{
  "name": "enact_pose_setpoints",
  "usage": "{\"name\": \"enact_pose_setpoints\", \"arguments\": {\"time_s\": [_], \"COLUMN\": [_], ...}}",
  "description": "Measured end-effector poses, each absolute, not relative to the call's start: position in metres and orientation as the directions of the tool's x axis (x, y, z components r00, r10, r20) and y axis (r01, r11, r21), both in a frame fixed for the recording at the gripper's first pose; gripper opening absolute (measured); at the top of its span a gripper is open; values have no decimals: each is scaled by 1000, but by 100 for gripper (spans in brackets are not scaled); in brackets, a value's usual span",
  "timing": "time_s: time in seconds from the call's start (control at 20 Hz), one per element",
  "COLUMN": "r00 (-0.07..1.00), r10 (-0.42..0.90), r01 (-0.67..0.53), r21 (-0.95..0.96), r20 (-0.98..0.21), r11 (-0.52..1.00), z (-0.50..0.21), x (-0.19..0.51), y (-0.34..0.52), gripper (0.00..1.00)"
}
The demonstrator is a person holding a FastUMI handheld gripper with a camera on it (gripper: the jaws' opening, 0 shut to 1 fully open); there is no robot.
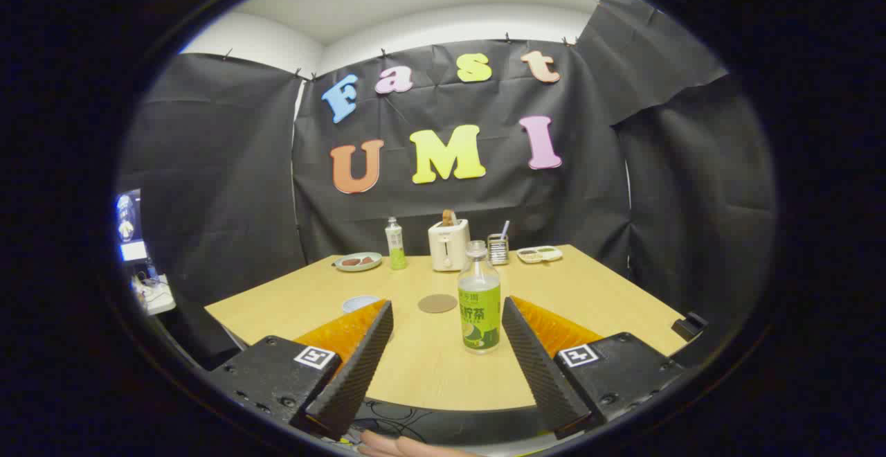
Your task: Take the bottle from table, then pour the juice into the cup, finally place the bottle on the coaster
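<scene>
A clear bottle with a green label and a white cap stands upright on the wooden table, just ahead of my fingertips and nearer the right one. My gripper is open, its two fingers spread wide with nothing between them. A round brown coaster lies flat on the table a little beyond and left of the bottle. A pale cup sits left of the coaster, partly hidden behind my left finger.
Along the far edge stand a plate with food, a small green bottle, a white toaster, a metal grater and a white tray. A dark object sits at the table's right edge.
</scene>
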State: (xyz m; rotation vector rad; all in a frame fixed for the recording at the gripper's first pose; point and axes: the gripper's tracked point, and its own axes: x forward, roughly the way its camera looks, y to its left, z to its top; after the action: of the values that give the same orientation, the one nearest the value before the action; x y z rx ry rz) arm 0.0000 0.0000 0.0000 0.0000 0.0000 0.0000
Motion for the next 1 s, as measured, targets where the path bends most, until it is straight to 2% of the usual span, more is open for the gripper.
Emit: {"name": "enact_pose_setpoints", "arguments": {"time_s": [0.55,0.8,1.0], "r00": [998,996,994], "r10": [-63,-85,-103], "r01": [62,85,103], "r21": [-35,21,-9], "r20": [-10,18,19], "r11": [997,996,995], "z": [6,18,16], "x": [30,20,4], "y": [-27,-23,-22], "gripper": [100,100,100]}}
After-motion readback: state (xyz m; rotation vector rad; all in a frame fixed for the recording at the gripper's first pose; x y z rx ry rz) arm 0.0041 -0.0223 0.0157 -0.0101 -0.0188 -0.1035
